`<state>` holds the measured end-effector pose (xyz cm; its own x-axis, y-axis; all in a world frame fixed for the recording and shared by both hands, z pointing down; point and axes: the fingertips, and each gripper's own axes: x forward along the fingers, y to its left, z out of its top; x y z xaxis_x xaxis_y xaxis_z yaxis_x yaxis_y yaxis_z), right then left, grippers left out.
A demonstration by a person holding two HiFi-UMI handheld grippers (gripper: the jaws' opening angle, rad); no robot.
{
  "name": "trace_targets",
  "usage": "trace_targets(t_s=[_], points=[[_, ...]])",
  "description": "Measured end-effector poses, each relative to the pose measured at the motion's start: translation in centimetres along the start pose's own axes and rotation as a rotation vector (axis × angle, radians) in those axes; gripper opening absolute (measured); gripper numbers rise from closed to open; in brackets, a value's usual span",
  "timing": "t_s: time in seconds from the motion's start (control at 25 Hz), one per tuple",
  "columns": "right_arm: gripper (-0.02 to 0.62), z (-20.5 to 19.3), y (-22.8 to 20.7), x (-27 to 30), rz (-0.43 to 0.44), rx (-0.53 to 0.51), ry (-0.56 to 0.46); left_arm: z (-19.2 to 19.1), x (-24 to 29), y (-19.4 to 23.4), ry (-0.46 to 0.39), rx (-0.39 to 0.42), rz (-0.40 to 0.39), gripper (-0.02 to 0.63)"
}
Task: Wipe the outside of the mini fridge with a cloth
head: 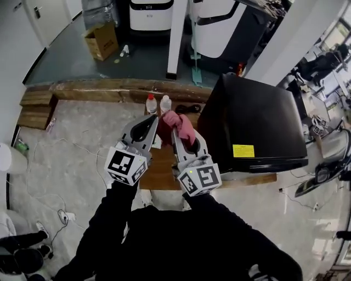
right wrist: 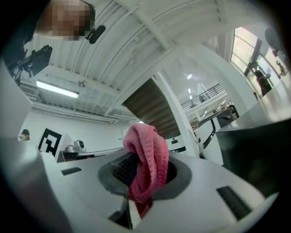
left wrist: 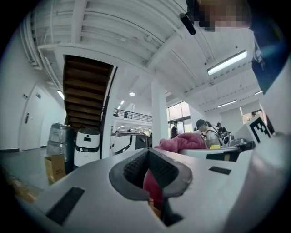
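The black mini fridge [head: 252,118] stands on the wooden table [head: 164,173] at the right, with a yellow label on its near edge. Both grippers are held up side by side to the left of it. My right gripper [head: 180,129] is shut on a pink cloth [head: 181,125], which bulges over its jaws [right wrist: 145,157]. My left gripper [head: 150,122] is shut right beside it, and a strip of the pink cloth [left wrist: 152,186] shows between its pads. The rest of the cloth [left wrist: 182,141] appears to its right.
Two small clear bottles [head: 151,103] [head: 165,102] stand on the table beyond the grippers. A cardboard box [head: 101,41] and white machines [head: 151,13] sit on the dark floor behind. A cable lies on the floor at left.
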<state>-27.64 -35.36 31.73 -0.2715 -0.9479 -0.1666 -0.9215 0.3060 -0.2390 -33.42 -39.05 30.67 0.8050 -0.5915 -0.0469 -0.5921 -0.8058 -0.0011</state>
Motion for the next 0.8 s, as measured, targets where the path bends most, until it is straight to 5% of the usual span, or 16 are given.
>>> trace_targets(t_s=[0.24,0.48,0.8], points=[[0.072,0.9,-4.0,3.2,-0.244,0.025,-0.112,-0.4,4.2,2.4,-0.038,-0.015,-0.196,0.006],[0.071,0.0,-11.0,2.9,-0.472,0.235,-0.247,-1.4,9.3,2.1,-0.044,-0.007,-0.346,0.006],[0.071,-0.5,-18.9,2.5,-0.628,0.501,-0.446,-2.6,15.5,-0.2,-0.019,0.014,-0.441,0.006]])
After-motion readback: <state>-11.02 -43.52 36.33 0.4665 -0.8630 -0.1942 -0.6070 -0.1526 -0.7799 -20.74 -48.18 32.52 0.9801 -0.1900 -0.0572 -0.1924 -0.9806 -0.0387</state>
